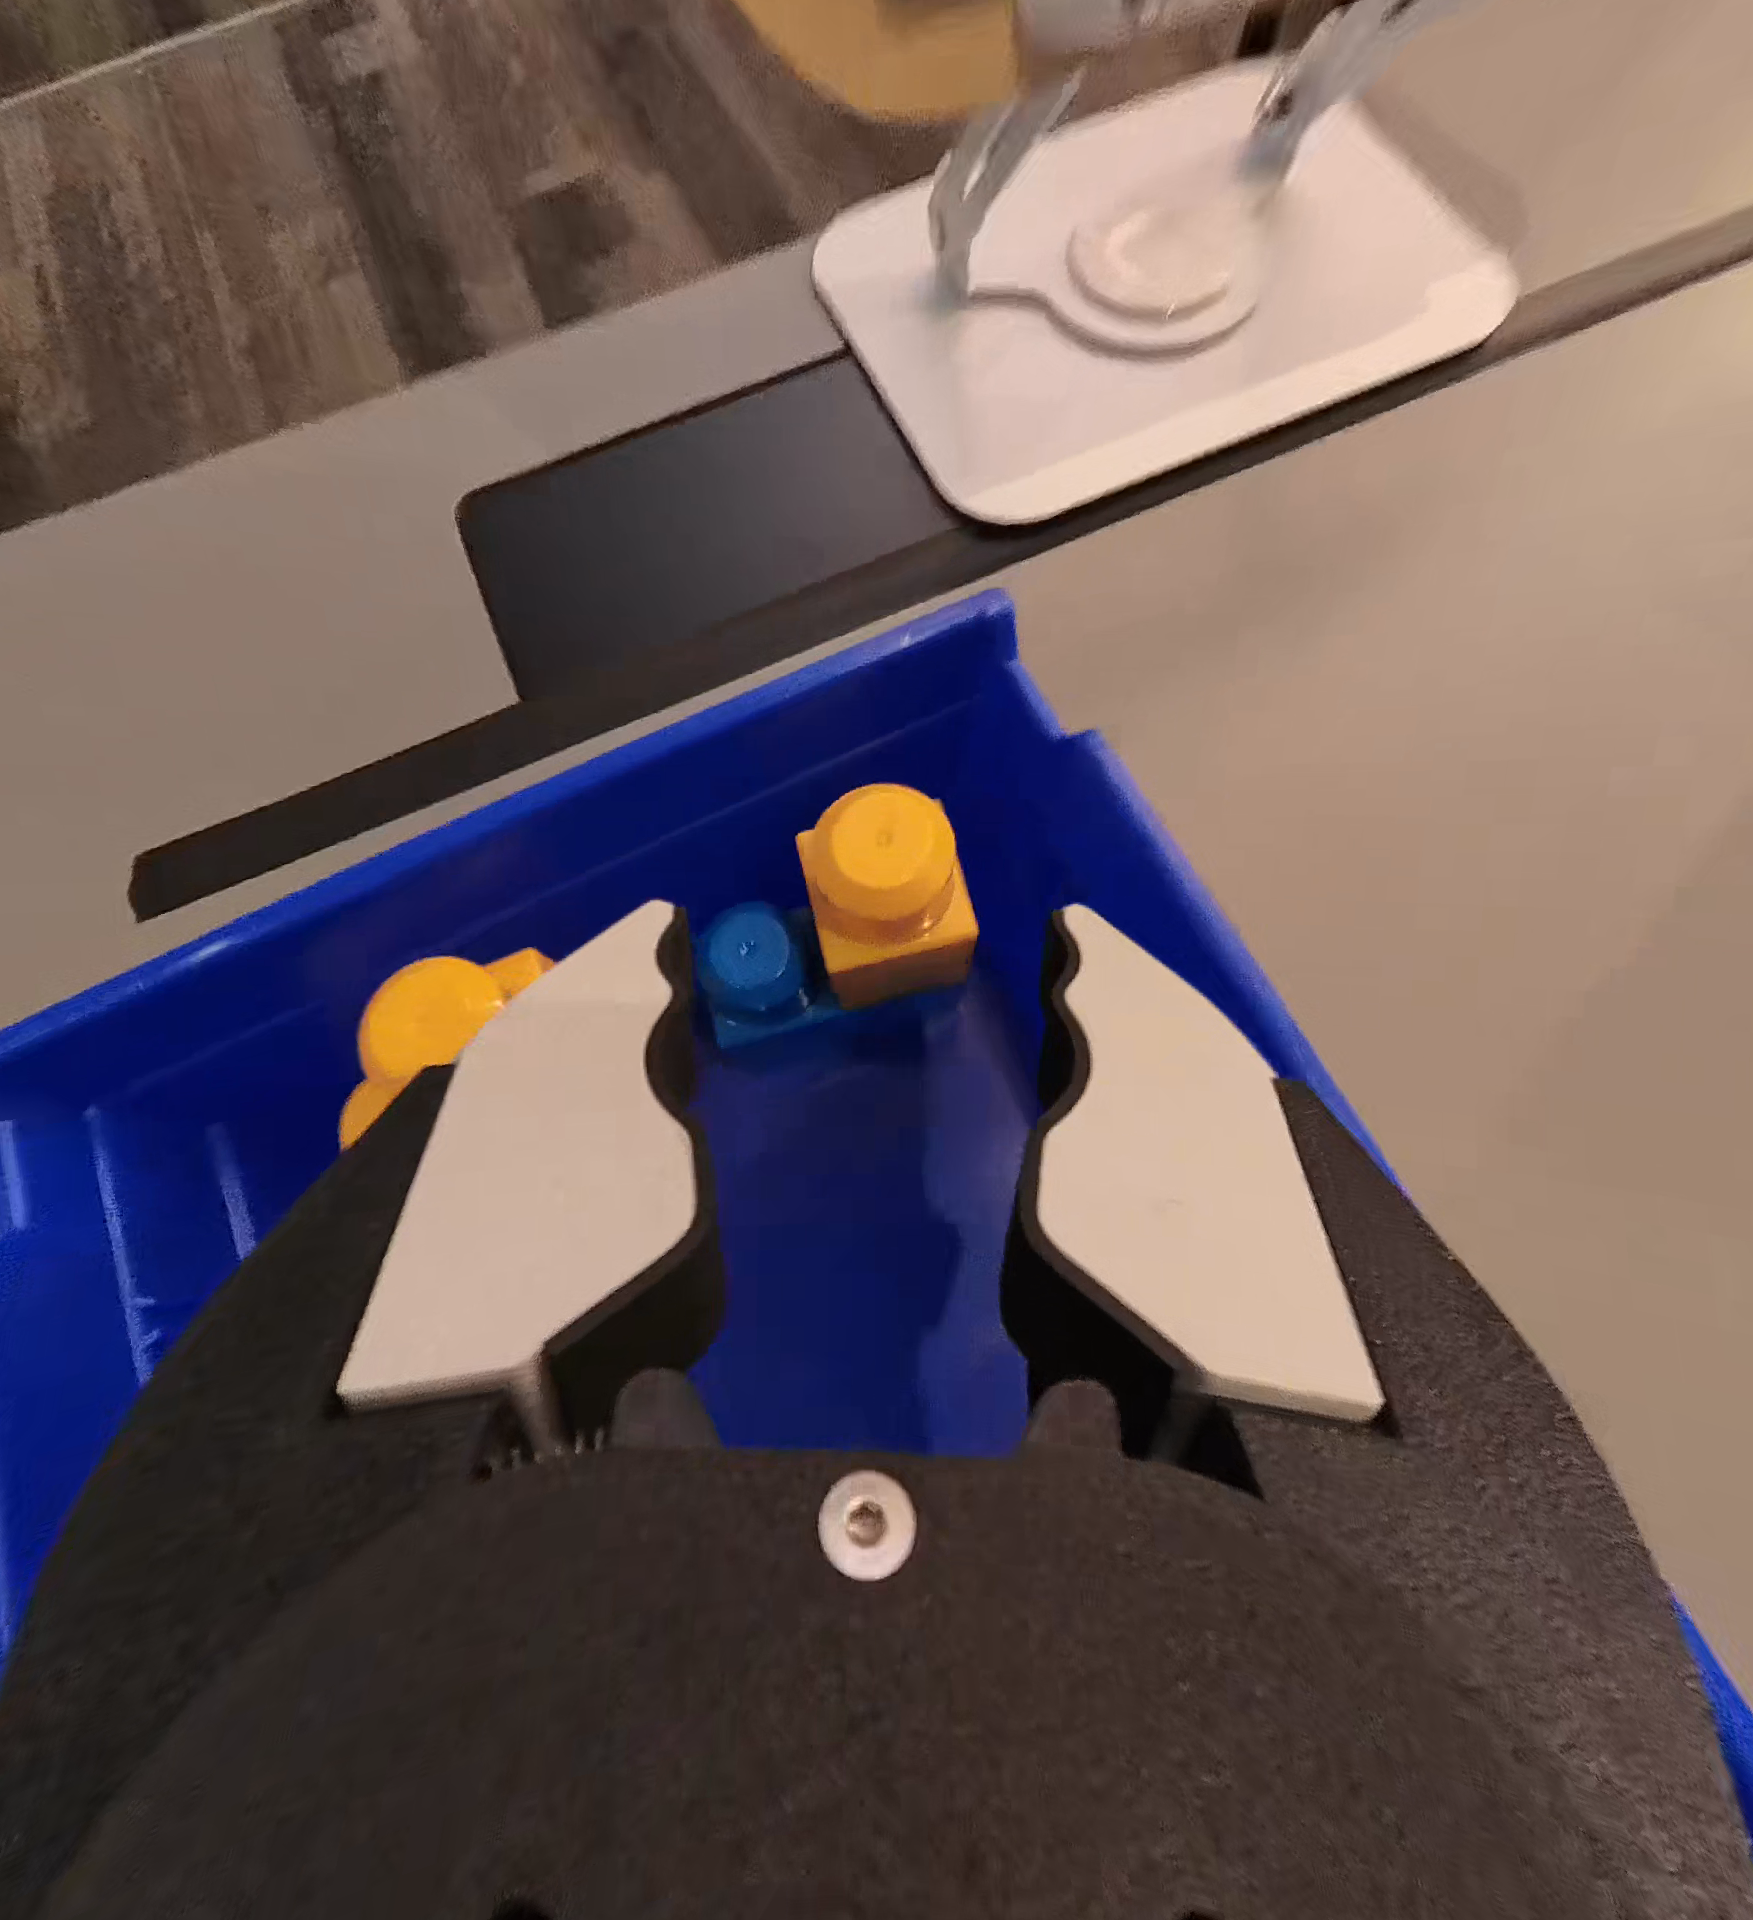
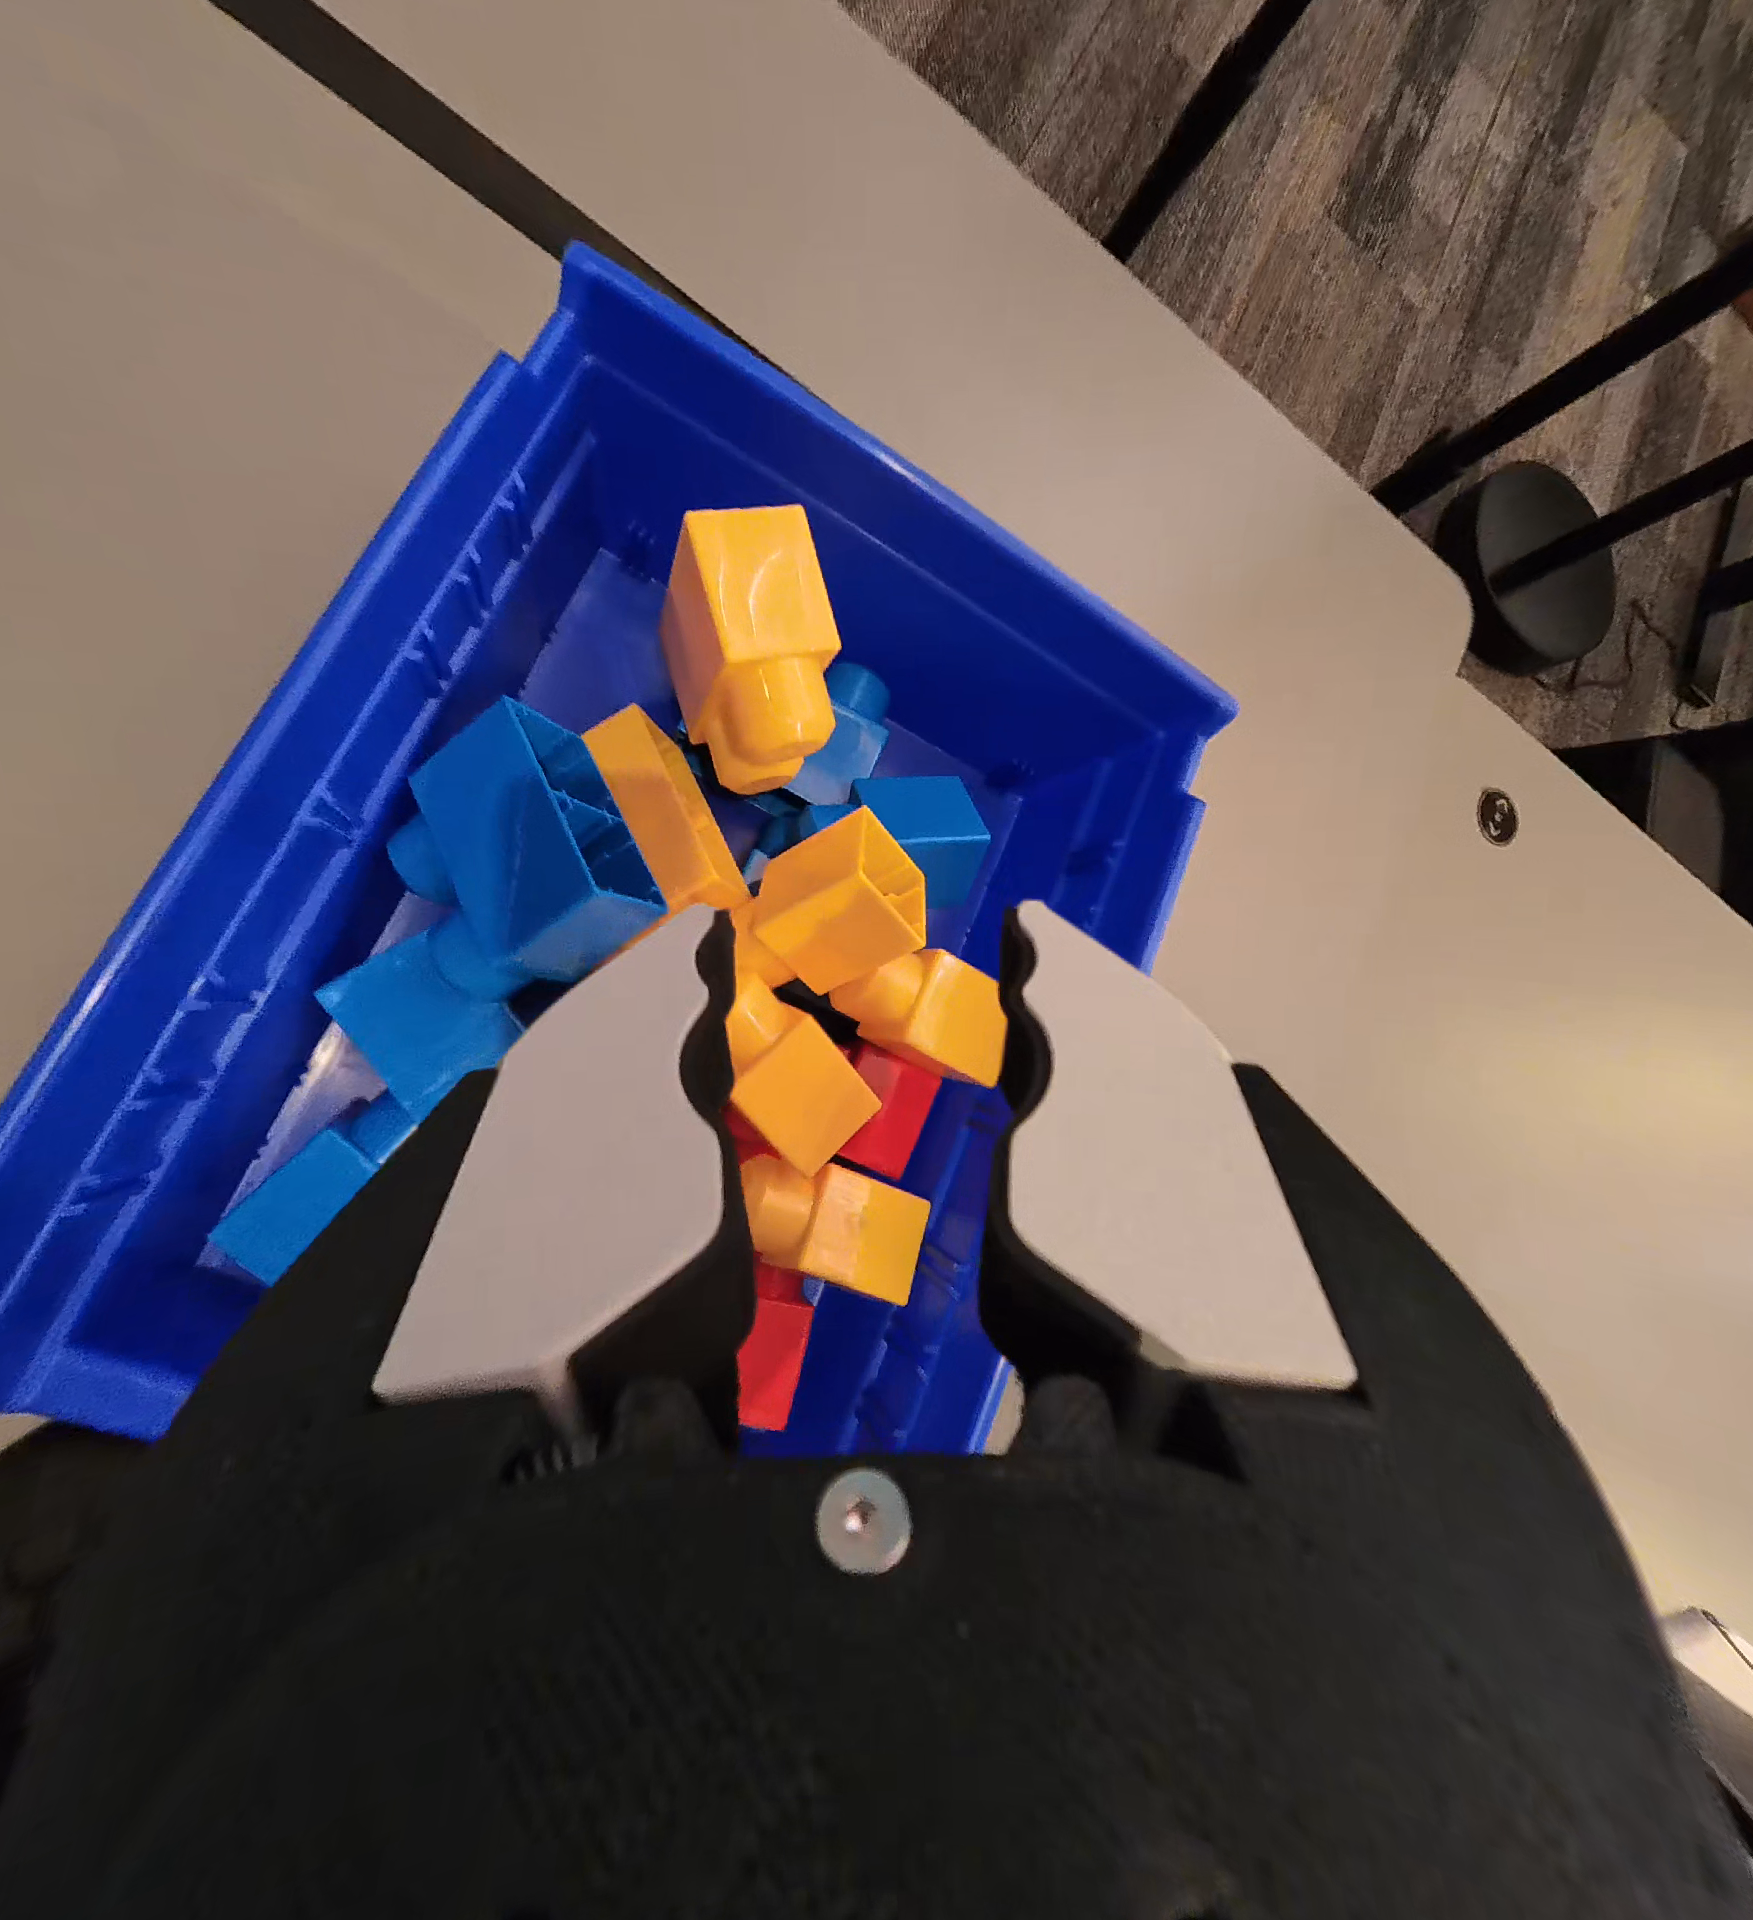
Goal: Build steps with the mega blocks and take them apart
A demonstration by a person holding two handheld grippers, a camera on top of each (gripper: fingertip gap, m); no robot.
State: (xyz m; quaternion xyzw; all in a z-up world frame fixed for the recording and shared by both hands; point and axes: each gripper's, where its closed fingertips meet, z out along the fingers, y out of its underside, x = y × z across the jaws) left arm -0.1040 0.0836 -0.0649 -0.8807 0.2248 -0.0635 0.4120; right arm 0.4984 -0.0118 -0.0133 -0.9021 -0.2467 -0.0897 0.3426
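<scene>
A pale grey worktop (image 1: pixel 1474 831) is carrying two blue plastic bins. The left tongs (image 1: pixel 861 977), spread apart and empty, are pointing into one bin (image 1: pixel 581 821); straight ahead sits a yellow single-stud block (image 1: pixel 887 899) on a blue two-stud block (image 1: pixel 768 987), lying crosswise. The right tongs (image 2: pixel 861 935), also apart, are hovering over the other bin's (image 2: pixel 851 416) loose blocks (image 2: pixel 810 1081). No readable writing.

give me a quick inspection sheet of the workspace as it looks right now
surface: pale grey table, dark seam across it
job's things: blue bin holding a yellow block on a blue block; second blue bin piled with loose blue, yellow and red blocks
clutter: white stand base on the table
grippers: left gripper open over its bin, empty; right gripper open over the pile, empty
cables: nothing seen
surroundings: wood-pattern floor, black stool
</scene>
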